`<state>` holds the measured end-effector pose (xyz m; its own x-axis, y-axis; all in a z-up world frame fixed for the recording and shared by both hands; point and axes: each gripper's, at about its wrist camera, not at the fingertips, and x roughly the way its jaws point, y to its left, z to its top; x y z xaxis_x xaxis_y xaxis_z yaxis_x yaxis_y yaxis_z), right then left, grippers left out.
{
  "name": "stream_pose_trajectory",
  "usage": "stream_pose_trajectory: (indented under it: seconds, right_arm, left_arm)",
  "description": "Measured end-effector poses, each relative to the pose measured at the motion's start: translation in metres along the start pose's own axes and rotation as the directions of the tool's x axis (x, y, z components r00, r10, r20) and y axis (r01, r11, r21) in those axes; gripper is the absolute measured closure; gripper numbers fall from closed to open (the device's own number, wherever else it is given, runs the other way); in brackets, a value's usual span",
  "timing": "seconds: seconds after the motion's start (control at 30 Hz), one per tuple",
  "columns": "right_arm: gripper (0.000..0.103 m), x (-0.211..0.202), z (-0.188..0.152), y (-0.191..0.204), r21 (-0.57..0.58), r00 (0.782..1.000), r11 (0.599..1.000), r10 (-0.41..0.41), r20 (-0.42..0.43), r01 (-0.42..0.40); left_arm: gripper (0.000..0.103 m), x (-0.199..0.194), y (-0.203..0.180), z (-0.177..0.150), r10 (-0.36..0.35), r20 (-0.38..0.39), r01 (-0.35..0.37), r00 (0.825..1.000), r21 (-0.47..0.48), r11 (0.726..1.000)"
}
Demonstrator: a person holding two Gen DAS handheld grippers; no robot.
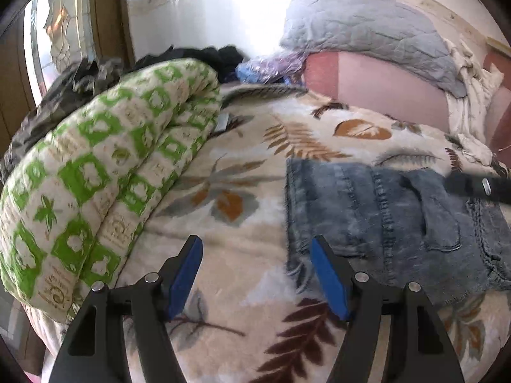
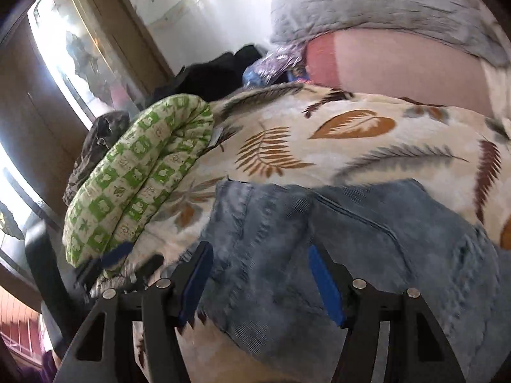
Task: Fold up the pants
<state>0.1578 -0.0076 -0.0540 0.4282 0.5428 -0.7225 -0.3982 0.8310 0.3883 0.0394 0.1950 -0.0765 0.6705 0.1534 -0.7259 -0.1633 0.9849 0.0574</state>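
A pair of faded blue denim pants [image 1: 383, 217] lies folded on the leaf-print blanket [image 1: 239, 166], with a back pocket facing up. My left gripper [image 1: 257, 245] is open and empty, just left of the pants' left edge, above the blanket. My right gripper [image 2: 257, 252] is open and empty, low over the pants [image 2: 335, 249]. Part of the right gripper [image 1: 479, 186] shows over the pants' right side in the left wrist view. The left gripper [image 2: 121, 261] shows blurred at the lower left in the right wrist view.
A rolled green-and-white quilt [image 1: 105, 172] lies along the left of the bed. A grey quilted pillow [image 1: 367, 28] and pink bedding [image 1: 383, 92] sit at the back. Dark clothes [image 1: 204, 54] and a plastic bag [image 1: 271, 67] are behind the quilt. A window [image 2: 73, 48] is at left.
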Motion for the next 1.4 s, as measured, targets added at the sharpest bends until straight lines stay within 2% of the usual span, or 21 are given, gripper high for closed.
stream_pose_trajectory:
  seconds: [0.13,0.27,0.47,0.57,0.73,0.8,0.83,0.9,0.97,1.0,1.03,1.1,1.2,1.27,1.4]
  right_arm:
    - [0.037,0.034,0.036,0.02,-0.065,0.996,0.997,-0.055,-0.069,0.05]
    - [0.035,0.072,0.065,0.041,-0.132,0.986,0.989,-0.081,-0.144,0.062]
    - [0.034,0.143,0.089,0.075,-0.283,0.955,0.957,-0.139,-0.262,0.062]
    - [0.034,0.17,0.093,0.08,-0.359,0.933,0.931,-0.189,-0.307,0.071]
    - [0.034,0.195,0.09,0.074,-0.382,0.903,0.923,-0.206,-0.378,0.05]
    - [0.034,0.205,0.085,0.07,-0.39,0.888,0.919,-0.23,-0.398,0.063]
    - [0.034,0.208,0.083,0.069,-0.396,0.884,0.916,-0.237,-0.403,0.065]
    - [0.034,0.211,0.08,0.068,-0.407,0.885,0.911,-0.242,-0.398,0.065]
    - [0.048,0.216,0.079,0.066,-0.408,0.88,0.911,-0.242,-0.408,0.062]
    - [0.066,0.219,0.079,0.064,-0.392,0.873,0.919,-0.228,-0.431,0.046]
    - [0.075,0.219,0.08,0.063,-0.371,0.871,0.928,-0.21,-0.444,0.035]
    - [0.082,0.218,0.081,0.064,-0.368,0.871,0.929,-0.216,-0.442,0.043]
    - [0.088,0.211,0.083,0.064,-0.368,0.878,0.928,-0.221,-0.423,0.056]
    - [0.09,0.2,0.085,0.064,-0.36,0.891,0.931,-0.208,-0.403,0.055]
    - [0.091,0.181,0.09,0.058,-0.303,0.916,0.952,-0.158,-0.368,0.043]
  left_arm:
    - [0.032,0.005,0.014,-0.007,-0.03,-0.032,0.029,0.999,-0.037,0.999]
    - [0.032,0.011,0.023,-0.014,-0.071,-0.059,0.066,0.996,-0.078,0.995]
    - [0.032,0.014,0.025,-0.013,-0.13,-0.047,0.121,0.99,-0.15,0.981]
    - [0.032,0.018,0.025,-0.012,-0.16,-0.046,0.149,0.986,-0.178,0.973]
    - [0.032,0.023,0.022,-0.009,-0.239,-0.047,0.225,0.97,-0.2,0.954]
    - [0.032,0.019,0.028,-0.009,-0.275,-0.025,0.261,0.961,-0.239,0.935]
    - [0.032,0.016,0.031,-0.009,-0.293,-0.009,0.281,0.956,-0.256,0.925]
    - [0.032,0.013,0.033,-0.01,-0.28,-0.001,0.271,0.96,-0.249,0.93]
    - [0.032,0.015,0.032,-0.011,-0.28,-0.014,0.268,0.96,-0.241,0.933]
    - [0.032,0.015,0.032,-0.01,-0.283,-0.013,0.271,0.959,-0.245,0.931]
    - [0.032,0.014,0.033,-0.01,-0.278,-0.003,0.269,0.961,-0.246,0.931]
    - [0.032,0.015,0.03,-0.009,-0.271,-0.004,0.263,0.962,-0.228,0.937]
    - [0.032,0.019,0.029,-0.011,-0.306,-0.025,0.291,0.952,-0.247,0.924]
    - [0.032,0.014,0.031,-0.009,-0.307,0.013,0.3,0.952,-0.253,0.92]
    - [0.03,-0.009,0.034,-0.004,-0.28,0.156,0.31,0.947,-0.227,0.923]
